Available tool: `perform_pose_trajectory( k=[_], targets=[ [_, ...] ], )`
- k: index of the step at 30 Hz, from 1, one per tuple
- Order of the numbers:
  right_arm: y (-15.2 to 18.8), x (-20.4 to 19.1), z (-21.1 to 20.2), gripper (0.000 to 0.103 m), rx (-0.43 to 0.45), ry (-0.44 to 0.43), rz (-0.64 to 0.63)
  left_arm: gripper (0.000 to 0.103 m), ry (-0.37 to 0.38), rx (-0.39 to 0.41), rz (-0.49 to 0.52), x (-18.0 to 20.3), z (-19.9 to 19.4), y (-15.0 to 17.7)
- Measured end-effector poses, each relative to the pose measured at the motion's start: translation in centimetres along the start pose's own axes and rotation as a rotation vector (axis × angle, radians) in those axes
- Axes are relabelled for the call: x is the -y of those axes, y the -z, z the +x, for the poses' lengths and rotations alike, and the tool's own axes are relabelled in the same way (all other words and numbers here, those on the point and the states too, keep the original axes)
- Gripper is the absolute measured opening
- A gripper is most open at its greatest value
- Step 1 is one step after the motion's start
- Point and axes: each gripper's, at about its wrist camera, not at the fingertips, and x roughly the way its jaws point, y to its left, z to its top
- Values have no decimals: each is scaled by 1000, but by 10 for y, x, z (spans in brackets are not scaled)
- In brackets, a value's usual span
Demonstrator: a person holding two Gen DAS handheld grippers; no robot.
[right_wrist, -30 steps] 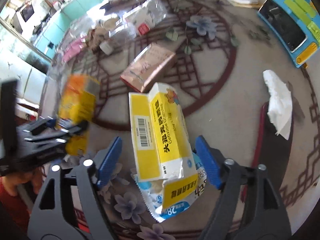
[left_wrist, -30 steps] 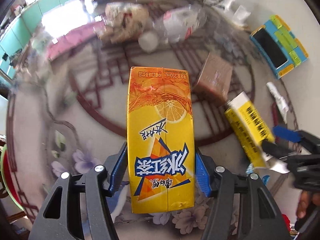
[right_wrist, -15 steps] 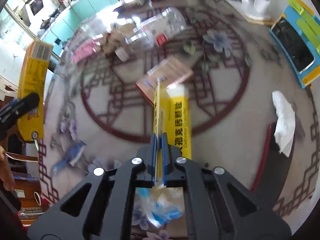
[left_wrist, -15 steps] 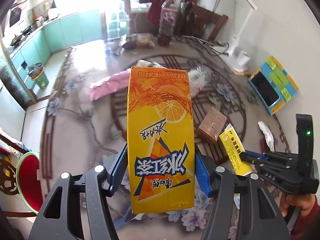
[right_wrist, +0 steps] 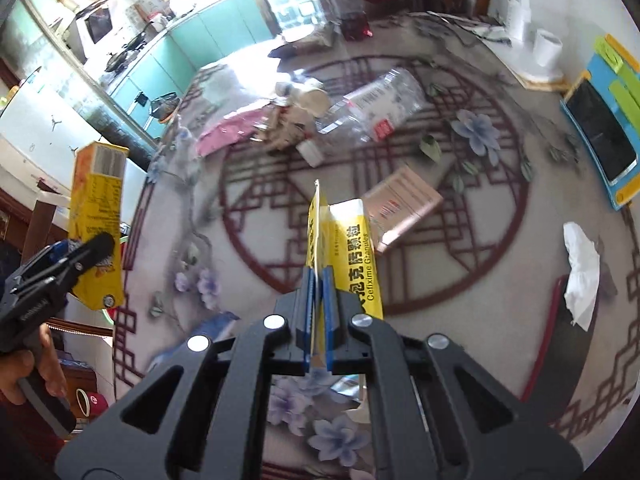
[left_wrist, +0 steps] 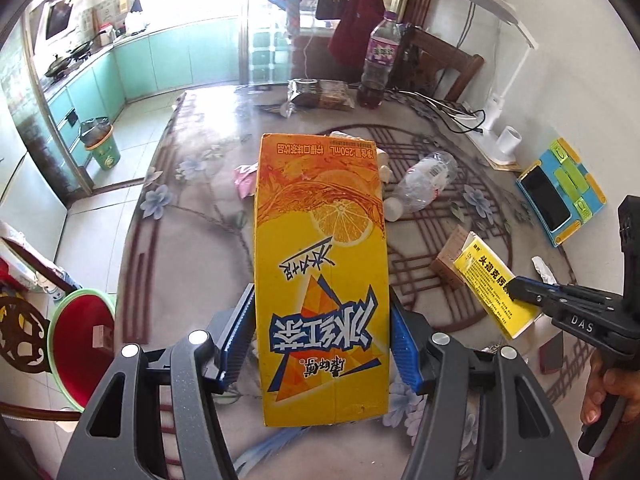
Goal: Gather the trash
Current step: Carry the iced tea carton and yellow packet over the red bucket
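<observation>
My left gripper [left_wrist: 322,340] is shut on an orange-yellow iced tea carton [left_wrist: 320,264] and holds it high above the table; the carton also shows in the right wrist view [right_wrist: 96,216]. My right gripper [right_wrist: 318,300] is shut on a flattened yellow-and-white medicine box [right_wrist: 352,248], lifted off the table; the box also shows in the left wrist view [left_wrist: 494,288]. On the table lie a crushed clear plastic bottle [right_wrist: 376,104], a brown box [right_wrist: 404,204], a pink wrapper [right_wrist: 236,128] and a crumpled white tissue [right_wrist: 580,276].
A red bin with a green rim [left_wrist: 80,336] stands on the floor left of the table. A blue-and-yellow phone holder [left_wrist: 560,192], a white lamp base [left_wrist: 508,144], a purple-labelled drink bottle [left_wrist: 378,64] and a snack bag [left_wrist: 320,94] stand on the table's far side.
Both grippers have risen well above the table. The right gripper closed onto the medicine box and lifted it. The left gripper kept hold of the carton.
</observation>
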Motion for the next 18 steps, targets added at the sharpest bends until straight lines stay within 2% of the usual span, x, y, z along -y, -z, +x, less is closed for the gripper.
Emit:
perform_pose_trajectory(
  k=[18],
  targets=[
    [2,-122,14,5,18,-41,-74,57,-20,19,-37,-109,-31,17]
  ],
)
